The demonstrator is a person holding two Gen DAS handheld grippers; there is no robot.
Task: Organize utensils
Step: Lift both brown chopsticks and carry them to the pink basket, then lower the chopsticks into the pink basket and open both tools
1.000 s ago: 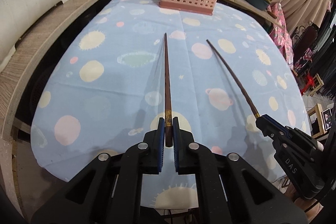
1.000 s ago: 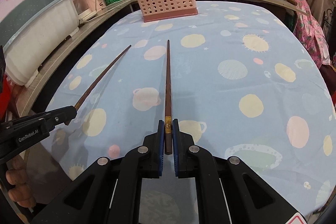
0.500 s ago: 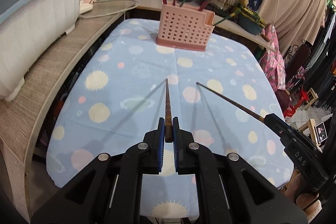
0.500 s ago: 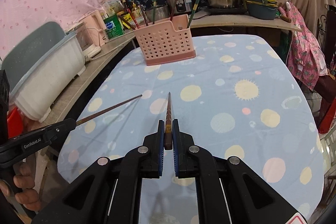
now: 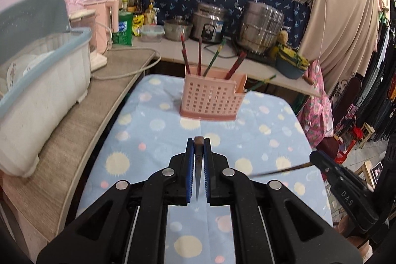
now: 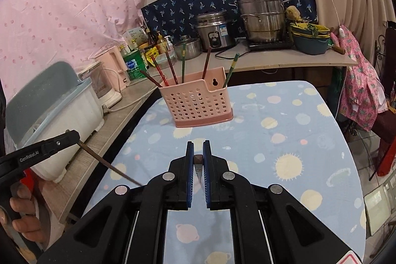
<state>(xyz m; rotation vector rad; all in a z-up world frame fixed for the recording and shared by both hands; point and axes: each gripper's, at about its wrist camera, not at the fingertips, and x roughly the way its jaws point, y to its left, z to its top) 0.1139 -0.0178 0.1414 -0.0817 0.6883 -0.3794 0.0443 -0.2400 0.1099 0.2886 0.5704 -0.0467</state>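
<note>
My left gripper (image 5: 198, 142) is shut on a dark brown chopstick (image 5: 198, 160), which hangs tip-down between the blue pads. My right gripper (image 6: 198, 149) is shut on a second brown chopstick (image 6: 198, 166), also tip-down. Each gripper shows in the other view: the right one (image 5: 319, 160) with its chopstick (image 5: 277, 171) pointing left, the left one (image 6: 71, 136) with its chopstick (image 6: 109, 165) slanting down. A pink perforated utensil basket (image 5: 212, 98) stands at the far end of the table and holds several upright chopsticks; it also shows in the right wrist view (image 6: 198, 103).
The table has a light blue planet-print cloth (image 5: 153, 125). A white dish rack with a grey lid (image 5: 37, 76) sits on the counter at left. Pots and a rice cooker (image 6: 215, 30) stand on the back counter. Pink clothing (image 6: 356, 81) hangs at right.
Both grippers have lifted and tilted up; the chopsticks, which pointed forward over the table, now hang tip-down. The basket and back counter have come into fuller view.
</note>
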